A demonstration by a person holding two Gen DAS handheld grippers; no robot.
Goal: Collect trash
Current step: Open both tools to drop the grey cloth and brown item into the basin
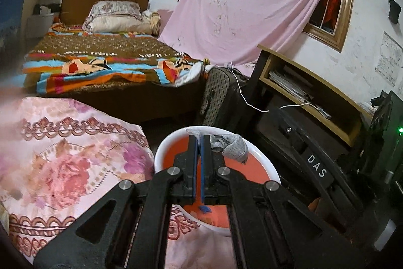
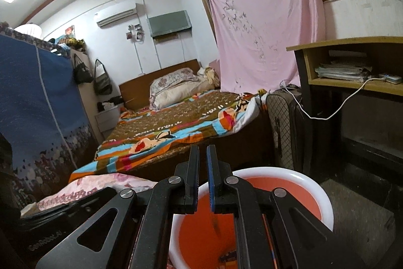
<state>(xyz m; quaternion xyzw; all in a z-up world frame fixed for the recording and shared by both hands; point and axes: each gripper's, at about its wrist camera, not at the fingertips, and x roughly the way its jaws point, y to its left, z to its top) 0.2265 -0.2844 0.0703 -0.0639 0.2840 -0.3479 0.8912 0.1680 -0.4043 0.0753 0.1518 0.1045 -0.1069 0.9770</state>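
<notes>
While the left gripper (image 1: pixel 200 140), fingers clamped on a limp, weightless-looking grey rag (image 1: pixel 230 144) at centre frame, hangs over the bin (image 1: pixel 161 155), an edge pinch appears sufficient; the right gripper (image 2: pixel 203 151) is near-closed, empty.

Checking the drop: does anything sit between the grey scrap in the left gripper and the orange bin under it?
Nothing visible. The left gripper holds the grey scrap over the orange bin's open mouth.
</notes>
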